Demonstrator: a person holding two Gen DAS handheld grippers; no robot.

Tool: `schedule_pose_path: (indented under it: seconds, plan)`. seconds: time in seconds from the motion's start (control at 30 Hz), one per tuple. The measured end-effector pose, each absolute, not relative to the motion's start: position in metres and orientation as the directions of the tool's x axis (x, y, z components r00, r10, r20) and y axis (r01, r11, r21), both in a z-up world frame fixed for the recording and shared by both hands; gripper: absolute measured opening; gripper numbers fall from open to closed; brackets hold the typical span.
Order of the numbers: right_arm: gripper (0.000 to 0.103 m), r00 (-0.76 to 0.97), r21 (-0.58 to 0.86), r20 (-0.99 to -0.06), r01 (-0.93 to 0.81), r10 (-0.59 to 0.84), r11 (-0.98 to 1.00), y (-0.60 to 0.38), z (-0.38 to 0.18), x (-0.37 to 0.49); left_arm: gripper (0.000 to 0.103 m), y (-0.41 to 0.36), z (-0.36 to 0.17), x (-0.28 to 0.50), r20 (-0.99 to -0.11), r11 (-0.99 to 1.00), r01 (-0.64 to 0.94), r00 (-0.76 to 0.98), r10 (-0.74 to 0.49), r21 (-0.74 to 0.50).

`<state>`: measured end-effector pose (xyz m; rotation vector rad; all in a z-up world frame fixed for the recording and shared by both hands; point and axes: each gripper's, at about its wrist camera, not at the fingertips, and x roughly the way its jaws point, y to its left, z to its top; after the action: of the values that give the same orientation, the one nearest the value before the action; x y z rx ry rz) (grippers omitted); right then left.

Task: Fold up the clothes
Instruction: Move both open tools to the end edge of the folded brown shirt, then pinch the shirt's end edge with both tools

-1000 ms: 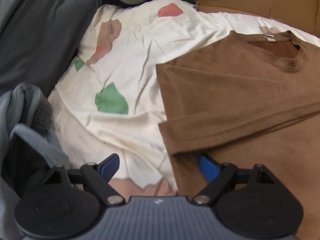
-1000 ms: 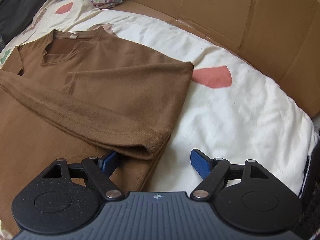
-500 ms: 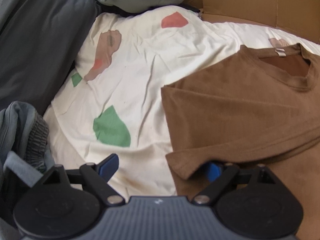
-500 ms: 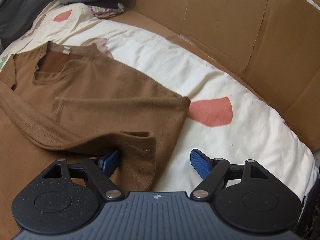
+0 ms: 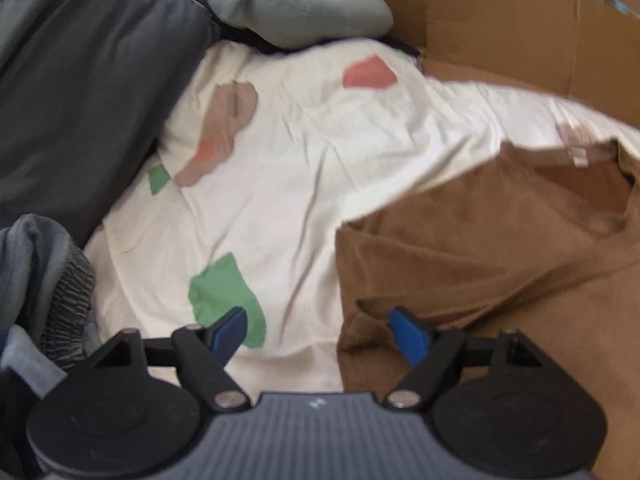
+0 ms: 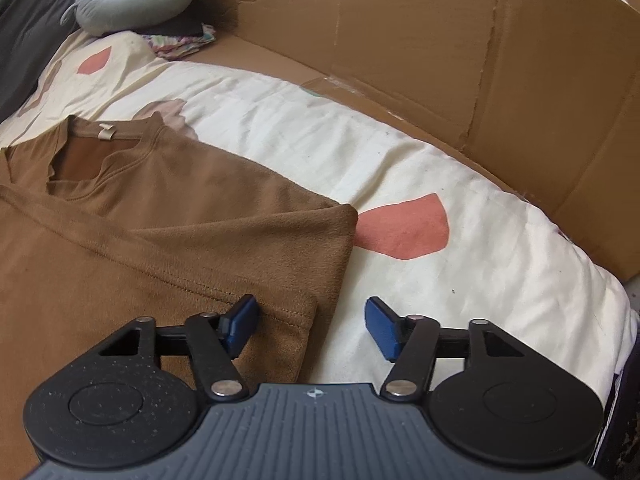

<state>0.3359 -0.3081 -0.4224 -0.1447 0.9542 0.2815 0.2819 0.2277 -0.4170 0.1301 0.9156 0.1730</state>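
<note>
A brown t-shirt (image 5: 480, 248) lies on a white sheet (image 5: 300, 160) with coloured patches, its lower part folded up over the chest. My left gripper (image 5: 316, 316) hovers over the shirt's left edge. Its jaws are closing, the folded corner lies between them, and the pads do not press on it. In the right wrist view the same t-shirt (image 6: 180, 220) shows its collar at the far left. My right gripper (image 6: 311, 304) straddles the shirt's right folded corner, one pad over the cloth and the other over the sheet (image 6: 440, 152). Its jaws are closing too, with no grip.
A cardboard wall (image 6: 400, 40) runs along the far and right sides of the bed. A grey neck pillow (image 5: 300, 4) and a folded patterned cloth (image 6: 180, 42) sit at the far end. A dark grey blanket (image 5: 80, 80) and bunched grey-blue clothes (image 5: 36, 260) crowd the left.
The folded corner that hung lifted beside my right gripper's left finger now lies flat. Both pairs of jaws stand narrower. Both views have shifted, showing more of the bed's far end.
</note>
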Motion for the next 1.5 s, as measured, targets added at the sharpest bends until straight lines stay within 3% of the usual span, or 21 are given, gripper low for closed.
schedule_pose_path:
  seconds: [0.27,0.43,0.53,0.67,0.83,0.93,1.2,1.37,1.43,1.5]
  plan:
    - [0.054,0.585,0.051,-0.787,-0.251,0.194,0.967,-0.315,-0.407,0.329,0.075,0.236,-0.391,0.268,-0.732,0.988,-0.12,0.663,0.155,0.101]
    - [0.048,0.578,0.082,-0.786,-0.256,0.221,0.963,-0.315,-0.406,0.324,0.053,0.231,-0.404,0.266,-0.761,0.991,-0.076,0.635,0.13,0.106]
    - [0.036,0.57,0.09,-0.79,-0.254,0.224,0.963,-0.314,-0.409,0.324,0.046,0.228,-0.412,0.266,-0.769,0.993,-0.068,0.628,0.119,0.098]
    - [0.036,0.571,0.089,-0.788,-0.264,0.23,0.961,-0.309,-0.41,0.323,0.043,0.225,-0.419,0.271,-0.771,0.992,-0.06,0.625,0.122,0.108]
    - [0.03,0.573,0.094,-0.786,-0.26,0.232,0.961,-0.307,-0.412,0.325,0.029,0.224,-0.427,0.277,-0.783,0.994,-0.054,0.612,0.109,0.097]
    - [0.024,0.569,0.096,-0.788,-0.263,0.235,0.96,-0.307,-0.413,0.326,0.028,0.224,-0.43,0.278,-0.787,0.994,-0.047,0.608,0.105,0.097]
    - [0.026,0.53,0.108,-0.817,-0.243,0.225,0.964,-0.309,-0.421,0.327,0.029,0.23,-0.435,0.281,-0.799,0.996,-0.069,0.596,0.08,0.049]
    - [0.024,0.523,0.112,-0.821,-0.243,0.227,0.964,-0.311,-0.424,0.327,0.013,0.23,-0.435,0.279,-0.796,0.997,-0.067,0.602,0.059,0.024]
    - [0.009,0.534,0.109,-0.816,-0.234,0.221,0.966,-0.313,-0.422,0.326,0.009,0.229,-0.434,0.277,-0.789,0.997,-0.069,0.61,0.072,0.038]
    - [0.004,0.548,0.098,-0.81,-0.228,0.211,0.969,-0.314,-0.419,0.325,0.008,0.229,-0.43,0.273,-0.779,0.996,-0.082,0.622,0.082,0.04]
